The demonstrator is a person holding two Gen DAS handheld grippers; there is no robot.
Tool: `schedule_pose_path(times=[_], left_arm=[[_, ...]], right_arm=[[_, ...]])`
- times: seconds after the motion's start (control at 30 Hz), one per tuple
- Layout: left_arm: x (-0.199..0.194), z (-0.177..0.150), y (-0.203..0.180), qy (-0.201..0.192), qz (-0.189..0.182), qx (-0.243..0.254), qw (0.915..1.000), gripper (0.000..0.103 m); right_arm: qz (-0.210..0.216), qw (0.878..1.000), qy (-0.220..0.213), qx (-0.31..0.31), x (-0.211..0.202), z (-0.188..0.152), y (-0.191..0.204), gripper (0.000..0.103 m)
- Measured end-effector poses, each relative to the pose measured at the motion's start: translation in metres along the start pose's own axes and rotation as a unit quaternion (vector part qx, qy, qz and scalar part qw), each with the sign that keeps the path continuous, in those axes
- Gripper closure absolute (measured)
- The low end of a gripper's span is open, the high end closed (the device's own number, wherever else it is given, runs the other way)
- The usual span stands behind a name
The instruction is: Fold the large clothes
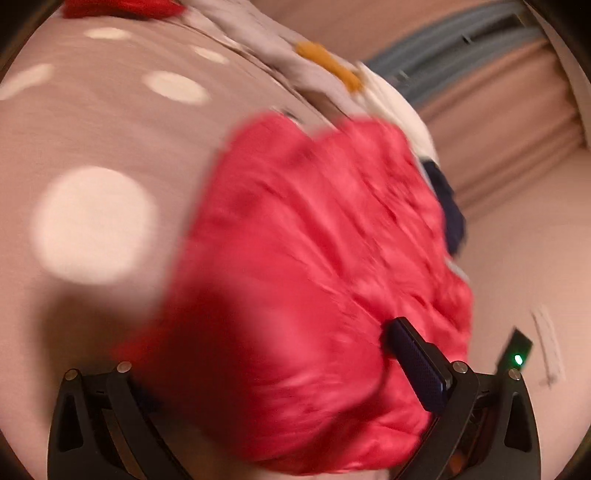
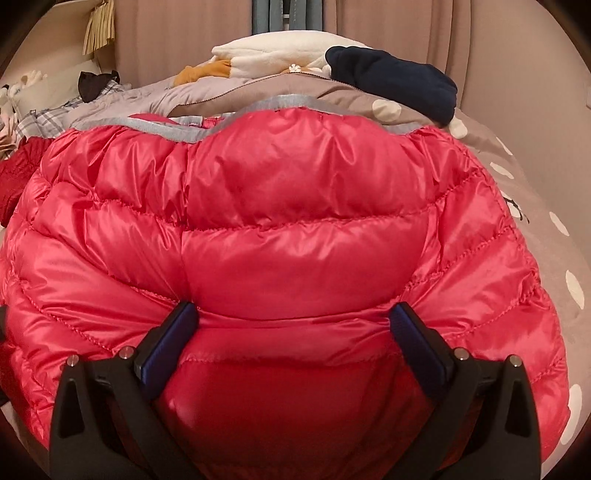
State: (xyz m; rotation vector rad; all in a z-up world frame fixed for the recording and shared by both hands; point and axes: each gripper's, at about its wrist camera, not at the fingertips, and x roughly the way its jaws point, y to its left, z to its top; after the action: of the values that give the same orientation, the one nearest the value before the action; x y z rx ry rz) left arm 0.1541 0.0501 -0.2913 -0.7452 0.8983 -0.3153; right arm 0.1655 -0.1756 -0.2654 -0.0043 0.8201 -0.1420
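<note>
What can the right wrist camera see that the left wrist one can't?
Only the right wrist view shows the jacket's quilted stitching, its grey trim, the plaid clothes at far left, and the right gripper open around a puffy fold. Only the left wrist view, heavily blurred, shows the left gripper buried in fabric. Both show the red down jacket, the polka-dot bedcover and curtains.

Dotted bedspread (image 2: pixel 517 155), beige curtains (image 2: pixel 177 40), navy garment (image 2: pixel 395 81) (rumpled)

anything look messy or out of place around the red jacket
Yes. Behind the red down jacket, loose clothes are heaped unfolded on the polka-dot bedding: a navy garment, a white fleece, and plaid fabric at the left. The jacket itself looks undamaged.
</note>
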Motion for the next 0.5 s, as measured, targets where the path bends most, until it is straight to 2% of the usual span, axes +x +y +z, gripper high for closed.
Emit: schedule_pose_path(times=[0.07,0.2,0.27,0.4,0.5], left_arm=[[0.012,0.004,-0.003,0.005,-0.003,0.001,1.0000,0.001],[0.020,0.015,0.000,0.018,-0.029,-0.041,0.9986,0.001],[0.024,0.019,0.000,0.030,-0.025,-0.038,0.9985,0.002],[0.022,0.018,-0.001,0.011,-0.009,-0.039,0.9991,0.014],[0.020,0.017,0.002,0.001,0.000,-0.047,0.9989,0.024]], right_arm=[[-0.002,1.000,-0.003,0.002,-0.001,-0.001,0.000,0.000],[-0.007,1.000,-0.003,0.001,-0.005,-0.004,0.004,0.000],[-0.006,1.000,0.000,0.002,-0.006,-0.004,0.004,0.000],[-0.005,1.000,-0.016,0.005,-0.010,-0.005,0.004,0.000],[0.024,0.999,-0.013,0.018,-0.024,-0.003,-0.006,0.001]])
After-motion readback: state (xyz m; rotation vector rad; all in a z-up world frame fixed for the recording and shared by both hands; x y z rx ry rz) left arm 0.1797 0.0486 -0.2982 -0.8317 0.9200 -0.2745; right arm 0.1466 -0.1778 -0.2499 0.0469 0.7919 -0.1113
